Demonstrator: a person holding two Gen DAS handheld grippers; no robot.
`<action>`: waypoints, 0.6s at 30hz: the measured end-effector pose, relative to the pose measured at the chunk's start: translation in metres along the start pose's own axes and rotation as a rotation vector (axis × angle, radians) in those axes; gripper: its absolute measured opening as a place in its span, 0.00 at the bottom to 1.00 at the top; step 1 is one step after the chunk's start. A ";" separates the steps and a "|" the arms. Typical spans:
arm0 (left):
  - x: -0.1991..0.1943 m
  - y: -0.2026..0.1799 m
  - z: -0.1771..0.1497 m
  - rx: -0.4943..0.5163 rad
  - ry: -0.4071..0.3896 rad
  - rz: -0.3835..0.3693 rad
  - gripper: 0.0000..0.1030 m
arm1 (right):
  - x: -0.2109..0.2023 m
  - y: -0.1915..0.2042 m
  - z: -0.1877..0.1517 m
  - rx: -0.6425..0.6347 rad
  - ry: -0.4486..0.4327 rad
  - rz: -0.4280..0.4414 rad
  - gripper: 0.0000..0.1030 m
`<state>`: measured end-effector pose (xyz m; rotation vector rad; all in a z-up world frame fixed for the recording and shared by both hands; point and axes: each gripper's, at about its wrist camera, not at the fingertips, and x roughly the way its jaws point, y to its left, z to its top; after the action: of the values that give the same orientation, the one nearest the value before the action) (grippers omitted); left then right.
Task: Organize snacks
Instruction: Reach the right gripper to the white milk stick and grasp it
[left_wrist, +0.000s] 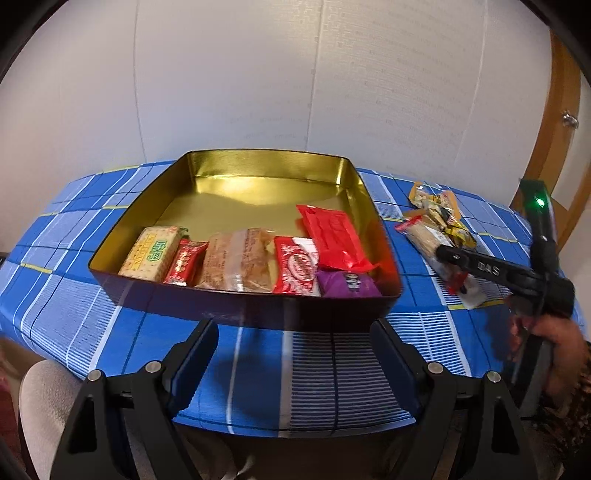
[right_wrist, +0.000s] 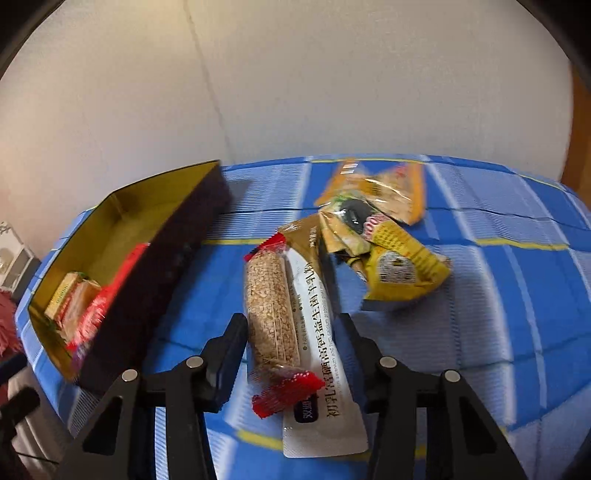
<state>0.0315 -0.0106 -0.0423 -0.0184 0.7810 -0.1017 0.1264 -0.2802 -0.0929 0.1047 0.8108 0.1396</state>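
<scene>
A dark tin with a gold inside sits on the blue checked tablecloth. Along its near wall lie a yellow cracker pack, a clear bag of brown cake, red packs and a purple pack. My left gripper hangs open and empty just in front of the tin. My right gripper is open, its fingers on either side of a cereal bar with red ends; a white sachet lies beside the bar and runs under the right finger. Both lie flat on the cloth.
Yellow and orange snack packets are heaped just beyond the bar. The tin's side wall stands to the left of the right gripper. A beige chair is below the table's near edge and a wooden door frame at the far right.
</scene>
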 end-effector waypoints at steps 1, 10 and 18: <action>0.000 -0.003 0.001 0.005 0.000 -0.004 0.82 | -0.004 -0.010 0.001 0.017 -0.004 -0.021 0.48; 0.002 -0.035 0.010 0.073 0.002 -0.032 0.82 | -0.036 -0.072 -0.008 0.213 -0.108 0.005 0.57; 0.005 -0.057 0.014 0.130 0.006 -0.033 0.82 | -0.027 -0.085 -0.008 0.189 -0.066 0.033 0.40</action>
<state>0.0400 -0.0677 -0.0332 0.0925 0.7787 -0.1838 0.1098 -0.3685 -0.0915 0.2996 0.7553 0.0895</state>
